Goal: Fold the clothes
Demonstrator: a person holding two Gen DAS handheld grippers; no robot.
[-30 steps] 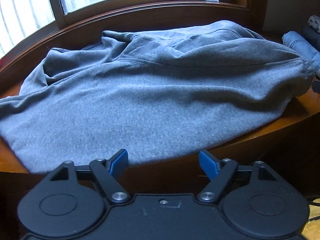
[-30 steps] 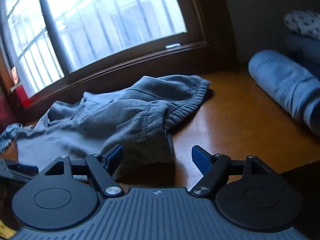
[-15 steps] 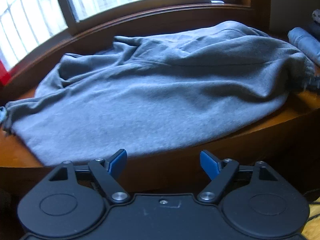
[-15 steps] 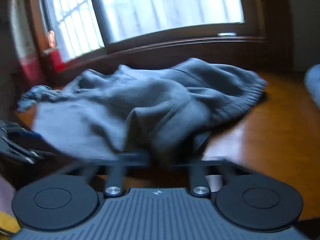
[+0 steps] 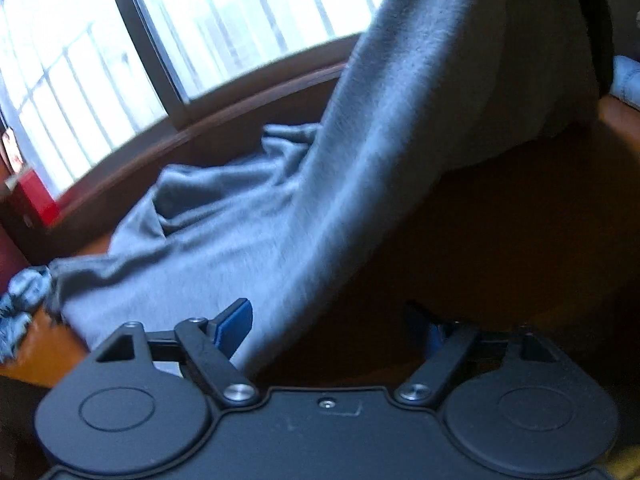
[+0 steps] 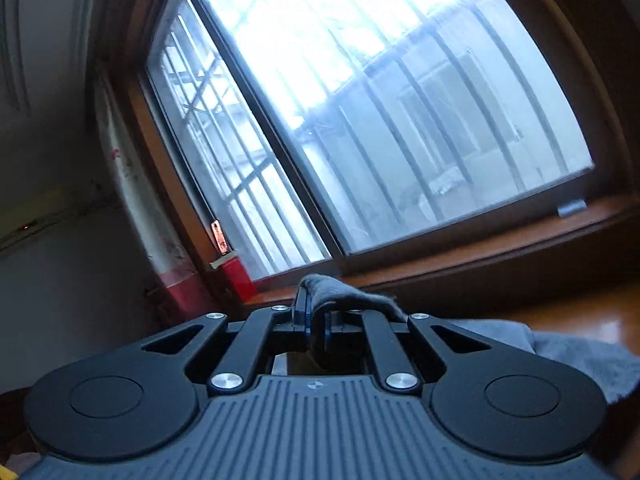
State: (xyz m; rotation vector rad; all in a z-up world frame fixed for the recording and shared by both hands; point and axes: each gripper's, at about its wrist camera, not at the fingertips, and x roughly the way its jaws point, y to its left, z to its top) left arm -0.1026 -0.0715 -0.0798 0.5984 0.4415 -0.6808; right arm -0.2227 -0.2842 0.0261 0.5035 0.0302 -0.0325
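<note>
- A grey sweatshirt (image 5: pixel 360 160) rises in a taut slope from a wooden window ledge (image 5: pixel 560 208) toward the upper right of the left wrist view; its lower part lies rumpled on the ledge ahead of the left tongs.
- The right gripper (image 6: pixel 316 320) has its blue pads pinched together on a fold of the grey cloth; a tuft sticks up above the tips; more cloth trails off to its right over the ledge.
- The left gripper (image 5: pixel 332 320) stands wide and grips nothing; the sweatshirt's near edge hangs just ahead of its left pad (image 5: pixel 234 322); the right pad sits in shadow.
- Beyond both tongs: a barred window (image 6: pixel 400 100) in a dark wood frame; a red box (image 5: pixel 38 196) at the sill's left end.
- Far left of the left tongs, a scrap of pale patterned fabric (image 5: pixel 20 300); far right, a folded blue garment (image 5: pixel 628 80).
</note>
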